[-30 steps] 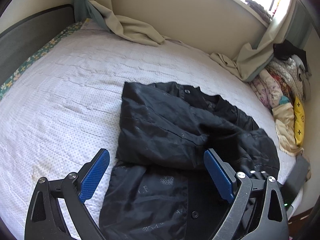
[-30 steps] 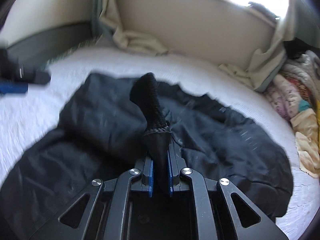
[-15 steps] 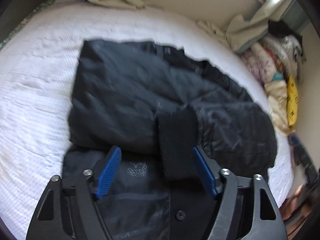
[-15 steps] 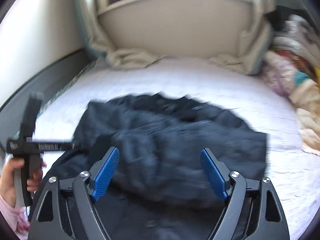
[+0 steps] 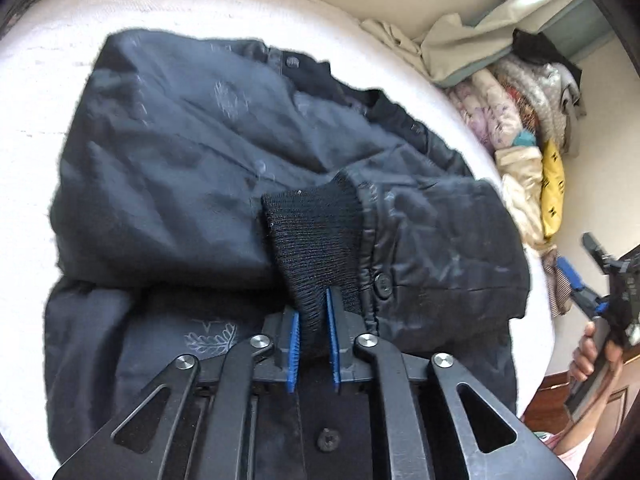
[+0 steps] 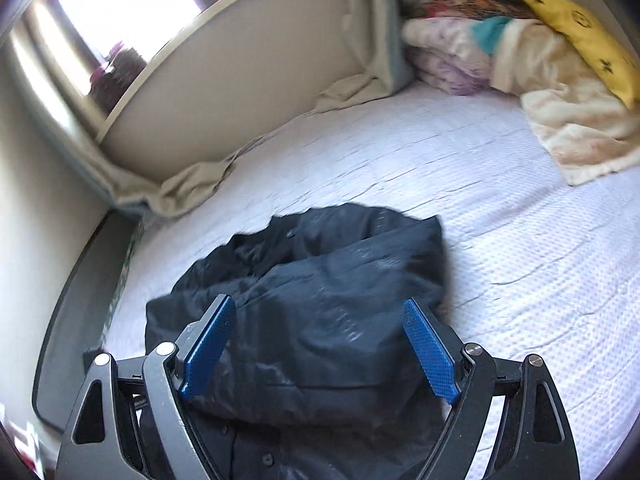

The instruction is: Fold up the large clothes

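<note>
A black padded jacket (image 5: 192,168) lies on the white bed (image 5: 48,56) with both sleeves folded over its front. My left gripper (image 5: 312,312) is shut on the black knit cuff (image 5: 312,232) of the right-hand sleeve, low over the jacket's middle. My right gripper (image 6: 318,324) is open and empty above the jacket (image 6: 320,312), which lies between its blue pads (image 6: 430,350). The right gripper also shows in the left wrist view (image 5: 592,280), held off the bed's right edge.
A pile of folded blankets and a yellow pillow (image 5: 552,188) sits at the bed's far right corner, also in the right wrist view (image 6: 576,32). Beige curtain cloth (image 6: 192,188) drapes along the wall. A dark headboard (image 6: 76,312) lines the left side.
My right gripper let go of the sleeve cuff, opened and pulled back to the right. My left gripper moved in over the jacket and closed on that cuff.
</note>
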